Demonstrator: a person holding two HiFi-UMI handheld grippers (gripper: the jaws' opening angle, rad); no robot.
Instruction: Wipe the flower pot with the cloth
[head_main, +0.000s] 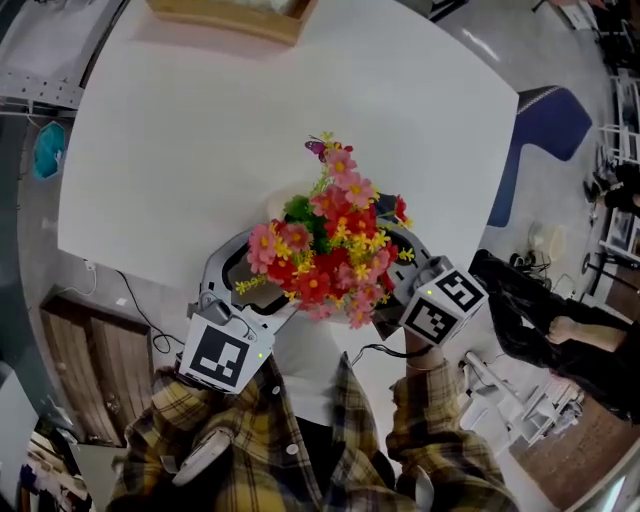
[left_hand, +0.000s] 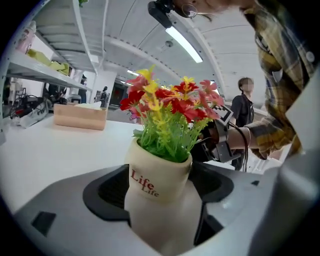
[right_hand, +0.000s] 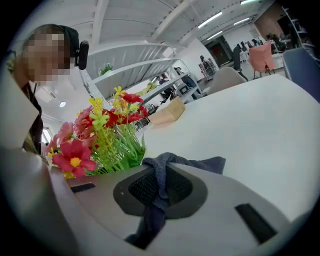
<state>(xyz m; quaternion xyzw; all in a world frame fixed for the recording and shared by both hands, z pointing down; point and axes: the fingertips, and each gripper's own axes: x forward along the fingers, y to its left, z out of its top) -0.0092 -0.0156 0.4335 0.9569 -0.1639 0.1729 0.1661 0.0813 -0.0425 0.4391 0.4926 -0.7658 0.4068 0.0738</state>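
White table (head_main: 200, 150) underneath. The flower pot (left_hand: 159, 172) was over its near edge; lifted or resting, couldn't tell. Pot upright, long axis vertical, flowers (head_main: 325, 240) up, "Life" print facing the left gripper's camera. Left gripper (left_hand: 157, 200) clamped the pot's lower body below the rim band. Pot looked ceramic: rigid, smooth, probably slippery and breakable, so that grip seemed right. Right gripper (right_hand: 160, 195) pinched the limp grey cloth (right_hand: 200, 164) beside the flowers.

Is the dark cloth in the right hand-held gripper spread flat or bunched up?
Bunched up. The right gripper view shows the cloth as a crumpled strip pinched between the jaws of the right hand-held gripper.
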